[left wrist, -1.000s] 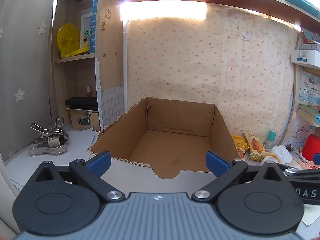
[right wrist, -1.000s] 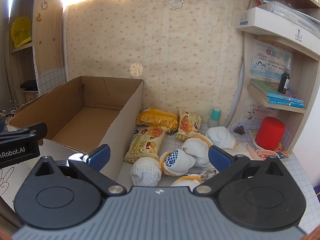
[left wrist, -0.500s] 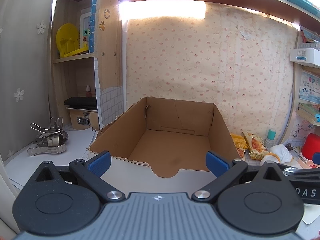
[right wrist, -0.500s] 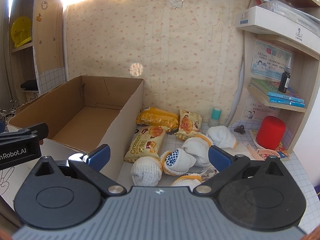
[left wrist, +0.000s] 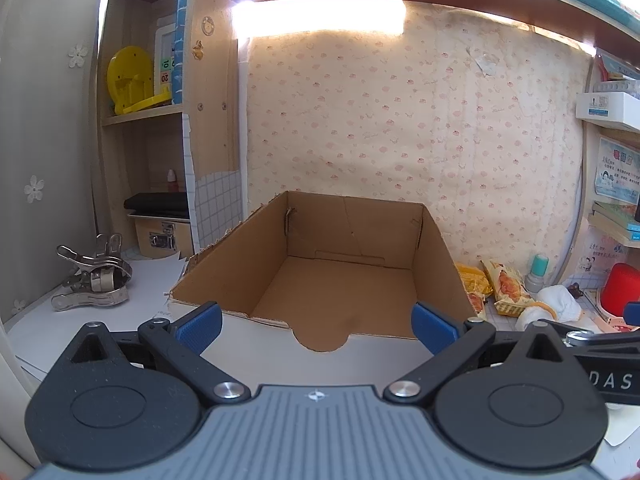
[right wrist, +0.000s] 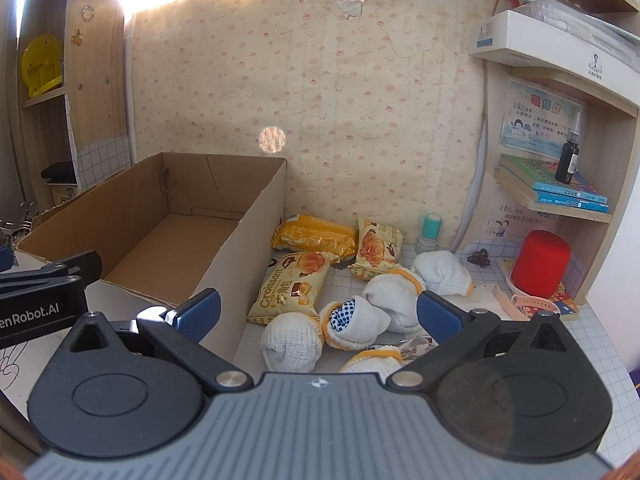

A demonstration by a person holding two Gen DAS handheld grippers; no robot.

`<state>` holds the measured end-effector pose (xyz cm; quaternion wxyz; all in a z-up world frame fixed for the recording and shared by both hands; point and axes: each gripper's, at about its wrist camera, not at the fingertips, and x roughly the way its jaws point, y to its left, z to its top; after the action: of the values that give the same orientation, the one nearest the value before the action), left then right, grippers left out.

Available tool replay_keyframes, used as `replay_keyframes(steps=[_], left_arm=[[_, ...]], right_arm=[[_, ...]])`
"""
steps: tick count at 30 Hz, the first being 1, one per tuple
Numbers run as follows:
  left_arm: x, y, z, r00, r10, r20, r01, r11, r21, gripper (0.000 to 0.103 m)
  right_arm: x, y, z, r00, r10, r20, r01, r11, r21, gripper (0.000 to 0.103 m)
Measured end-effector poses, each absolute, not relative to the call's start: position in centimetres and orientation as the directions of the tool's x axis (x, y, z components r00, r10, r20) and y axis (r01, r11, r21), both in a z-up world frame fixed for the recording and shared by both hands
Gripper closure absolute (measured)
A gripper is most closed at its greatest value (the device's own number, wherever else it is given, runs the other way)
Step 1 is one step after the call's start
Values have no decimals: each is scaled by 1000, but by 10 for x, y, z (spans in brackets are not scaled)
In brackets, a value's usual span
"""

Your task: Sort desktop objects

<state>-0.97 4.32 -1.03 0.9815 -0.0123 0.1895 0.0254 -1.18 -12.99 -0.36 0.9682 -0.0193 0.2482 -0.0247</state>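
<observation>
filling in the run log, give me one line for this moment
left tool: open, empty | right tool: open, empty | box: empty | socks, snacks: beside box

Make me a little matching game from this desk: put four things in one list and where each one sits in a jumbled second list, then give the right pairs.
Things:
1. open brown cardboard box
2. red cylindrical container
3. small dark bottle
4. yellow croissant snack packet

Places:
A. standing on stacked books on the right shelf
B. lying on the desk just right of the box
C. left part of the desk, nothing inside
D. under the right shelf

Pairs: 1-C, 2-D, 3-A, 4-B
</observation>
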Motion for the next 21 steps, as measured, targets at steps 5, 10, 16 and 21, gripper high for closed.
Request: replay_keyframes(steps=[5,10,16,21], left_arm=[[-10,40,-11,927,41,-373,-48,999,-11,0],[-10,37,-12,927,36,-373,-41,999,-8,0],[-10,35,-13,927,33,-374,-38,999,-6,0],[-10,34,-13,926,34,-375,-38,999,-5,0]], right_arm=[[-13,-132,-3,876,-57,-480,40,998,-46,2],[-13,-133,-3,875,-56,-481,42,998,-39,2],[-13,-135,-4,875,-57,-480,47,998,-34,2],[-12,-136,-4,875,-56,-480,46,998,-33,2]])
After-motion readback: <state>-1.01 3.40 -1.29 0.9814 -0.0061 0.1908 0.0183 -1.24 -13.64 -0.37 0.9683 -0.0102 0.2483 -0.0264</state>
